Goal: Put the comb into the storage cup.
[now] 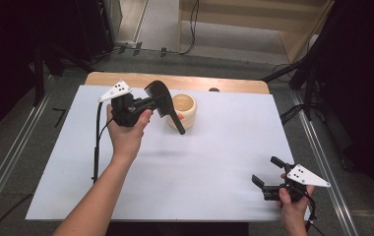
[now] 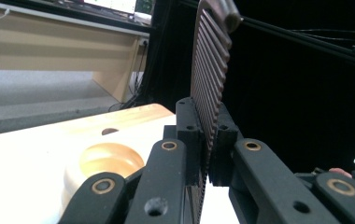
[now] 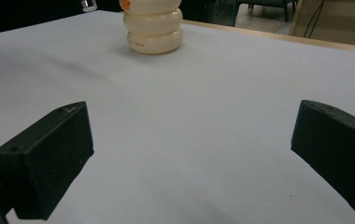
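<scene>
A white sheet (image 1: pixel 185 167) covers most of the table (image 1: pixel 126 78), whose wooden edge shows along the far side at twelve o'clock in the high view.

The left hand (image 1: pixel 126 132) holds the left gripper (image 1: pixel 163 104) above the sheet at about eleven o'clock from the sheet's middle. Its jaws are clenched on a dark spatula (image 1: pixel 165 105), gripping the slotted blade flat between the pads. In the left gripper view the ribbed blade (image 2: pixel 210 70) rises straight up from between the two pads toward twelve o'clock, and its top edge runs out of the picture. In the high view the spatula's wide end lies at about eleven o'clock from the jaws, and its handle slants down to about five o'clock, crossing in front of the bowl.

The bowl (image 1: pixel 185 110) is cream-coloured with a ridged wall, and stands upright on the sheet just beside the left gripper, at about three o'clock from it. In the left gripper view the bowl (image 2: pixel 101 163) sits low at about eight o'clock from the pads.

The right hand (image 1: pixel 293 206) holds the right gripper (image 1: pixel 268 172) near the sheet's near right corner, at about four o'clock, well apart from the spatula. Its jaws stand wide and released, with bare sheet between them. In the right gripper view the bowl (image 3: pixel 153 28) stands far off at about eleven o'clock.
</scene>
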